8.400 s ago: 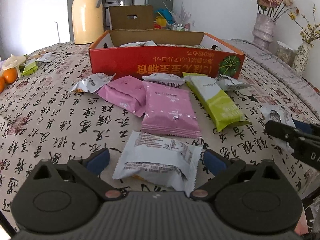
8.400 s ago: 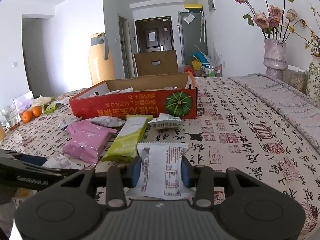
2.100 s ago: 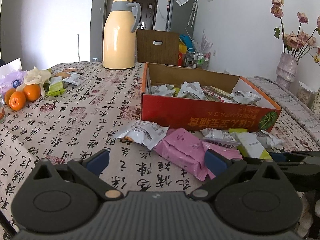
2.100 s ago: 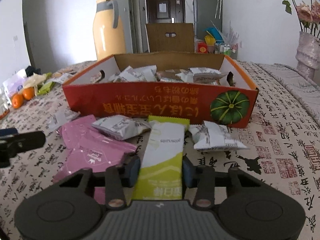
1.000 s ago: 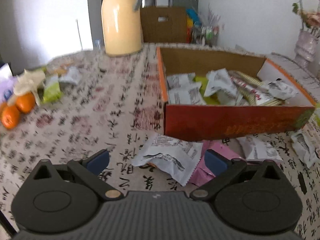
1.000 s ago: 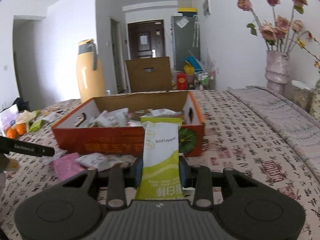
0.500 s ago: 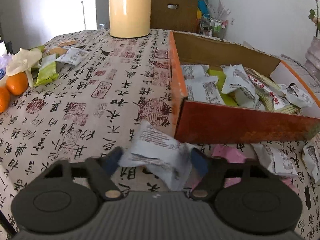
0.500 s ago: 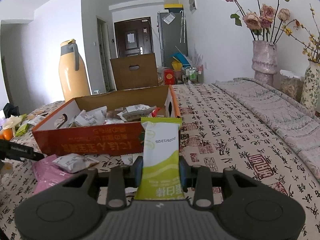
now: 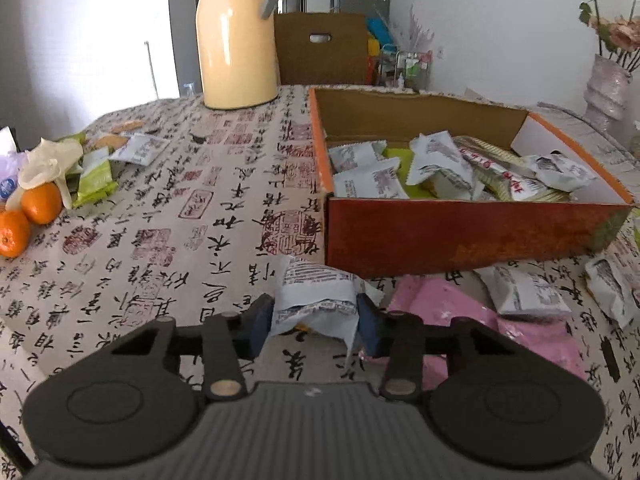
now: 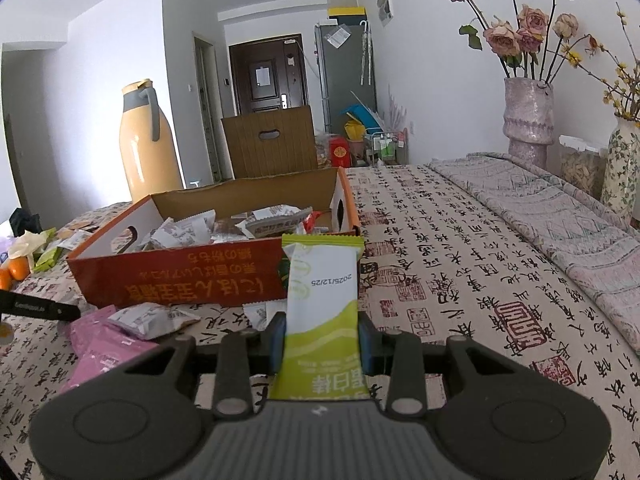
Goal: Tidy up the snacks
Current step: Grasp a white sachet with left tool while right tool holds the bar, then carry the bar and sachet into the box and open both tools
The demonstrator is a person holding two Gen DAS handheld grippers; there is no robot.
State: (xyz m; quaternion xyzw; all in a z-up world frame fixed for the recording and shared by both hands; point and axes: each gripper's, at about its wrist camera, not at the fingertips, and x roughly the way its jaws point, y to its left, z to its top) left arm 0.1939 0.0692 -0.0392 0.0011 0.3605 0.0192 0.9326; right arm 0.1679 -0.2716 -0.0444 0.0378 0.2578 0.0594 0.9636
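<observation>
An orange cardboard box (image 9: 452, 236) holds several white snack packets (image 9: 370, 184); it also shows in the right wrist view (image 10: 180, 276). My left gripper (image 9: 314, 320) is shut on a white snack packet (image 9: 316, 296) just in front of the box's left corner. My right gripper (image 10: 322, 340) is shut on a green-and-white snack bar (image 10: 322, 304), held upright above the table in front of the box's right end. Pink packets (image 9: 440, 304) and white packets (image 9: 524, 292) lie loose before the box.
A yellow thermos jug (image 9: 236, 36) stands behind the box. Oranges (image 9: 28, 216) and green wrappers (image 9: 94, 178) lie at the table's left. Flower vases (image 10: 528, 120) stand at the right. The left gripper's finger (image 10: 40, 308) shows at the left edge of the right wrist view.
My left gripper has closed on the white packet and lifted it slightly. My right gripper, holding the green bar, has drifted a little to the right of the box.
</observation>
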